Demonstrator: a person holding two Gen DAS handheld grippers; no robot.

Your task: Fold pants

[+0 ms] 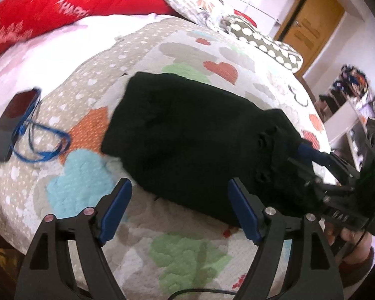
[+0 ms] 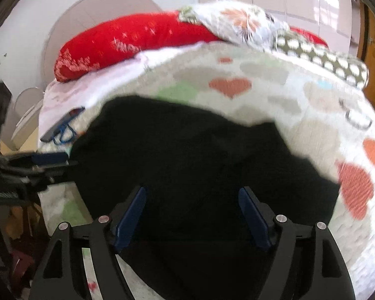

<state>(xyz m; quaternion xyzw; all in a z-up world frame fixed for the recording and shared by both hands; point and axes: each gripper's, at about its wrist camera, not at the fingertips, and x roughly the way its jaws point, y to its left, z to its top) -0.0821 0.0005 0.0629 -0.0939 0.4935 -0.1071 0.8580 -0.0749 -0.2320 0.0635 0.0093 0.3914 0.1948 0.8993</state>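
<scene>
Left gripper (image 1: 180, 207): released, empty.
Right gripper (image 2: 192, 215): released, empty.
Pants (image 1: 187, 135): folded black bundle on the bed (image 1: 200, 255), just ahead of both grippers.
Risk: any snagging pad drags the fold loose.

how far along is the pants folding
Done: the black pants lie as a compact folded bundle on the heart-print quilt. In hand: nothing; the left tongs and right tongs stand open. Left: perhaps a final tidy; whether another fold is needed I cannot tell.
</scene>
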